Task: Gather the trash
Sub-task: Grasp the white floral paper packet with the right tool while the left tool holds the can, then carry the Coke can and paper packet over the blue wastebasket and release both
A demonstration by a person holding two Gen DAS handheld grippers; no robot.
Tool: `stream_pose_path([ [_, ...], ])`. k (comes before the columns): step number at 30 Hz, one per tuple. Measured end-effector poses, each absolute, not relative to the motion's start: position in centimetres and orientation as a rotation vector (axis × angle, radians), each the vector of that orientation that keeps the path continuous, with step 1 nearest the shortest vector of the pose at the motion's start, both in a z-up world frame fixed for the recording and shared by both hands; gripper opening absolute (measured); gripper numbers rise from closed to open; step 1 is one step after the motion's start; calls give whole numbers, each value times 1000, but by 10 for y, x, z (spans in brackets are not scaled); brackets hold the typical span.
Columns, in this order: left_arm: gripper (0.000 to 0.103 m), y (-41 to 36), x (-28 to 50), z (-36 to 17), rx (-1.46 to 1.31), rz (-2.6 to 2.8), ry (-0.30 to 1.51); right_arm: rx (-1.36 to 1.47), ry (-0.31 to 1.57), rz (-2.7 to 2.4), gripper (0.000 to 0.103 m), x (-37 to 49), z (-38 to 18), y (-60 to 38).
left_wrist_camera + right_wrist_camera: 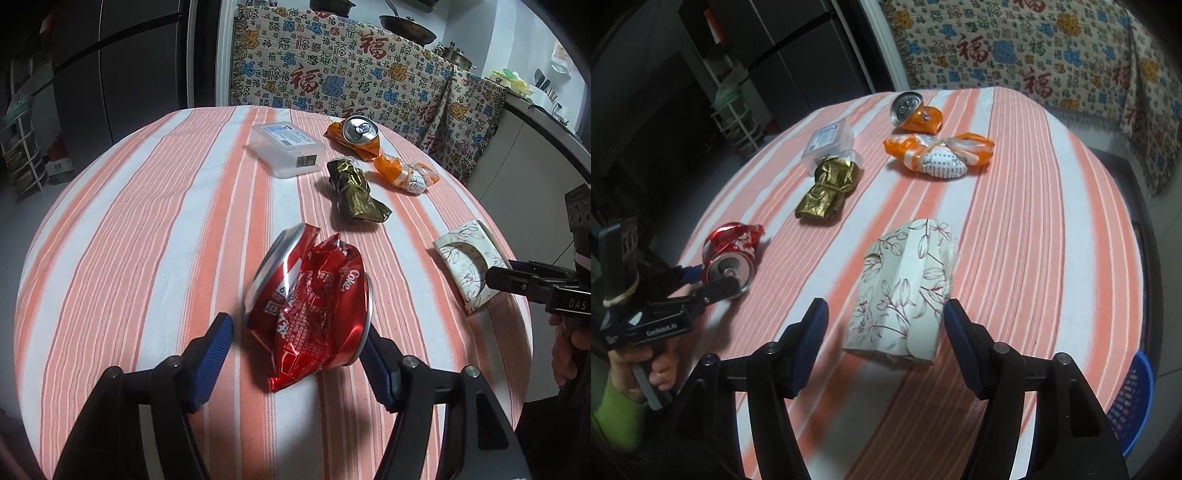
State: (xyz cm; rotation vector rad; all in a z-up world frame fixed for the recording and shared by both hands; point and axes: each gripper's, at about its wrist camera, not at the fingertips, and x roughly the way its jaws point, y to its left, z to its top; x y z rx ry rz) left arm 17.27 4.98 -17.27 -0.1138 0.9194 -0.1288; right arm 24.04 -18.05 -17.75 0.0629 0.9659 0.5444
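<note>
A crushed red Coke can (314, 306) lies on the striped table between the open fingers of my left gripper (299, 350); the right finger touches its base. It also shows in the right wrist view (729, 258). A flattened floral paper box (905, 291) lies between the open fingers of my right gripper (884, 343); it shows in the left wrist view (471, 266) too. Farther back lie a gold foil wrapper (356, 192), an orange-and-white wrapper (404, 173) and a crushed orange can (356, 134).
A clear plastic box (286, 147) sits at the table's far side. A blue plastic basket (1130, 406) stands on the floor off the table's right edge. A patterned cloth (351, 62) hangs behind the table; a dark fridge (110, 74) stands at the left.
</note>
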Motion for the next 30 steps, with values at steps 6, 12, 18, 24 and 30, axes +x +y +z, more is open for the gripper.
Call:
stream_pose_path([
  [6,53,48,168,-170,-120,-147,899,56,932,523,38,234,-163,-186],
  [12,53,39,163,-163,-142,-176,890,27,904,511,37,229,-158,-182],
  [18,53,14,161,-158,-126,-216,890,7,878,502,37,221,-153,-183],
  [24,53,-16,159,-154,-99,-262,895,-3,867,484,37,213,-153,-190],
  [30,53,-36,159,-153,-87,-285,906,-9,843,456,37,205,-147,-201],
])
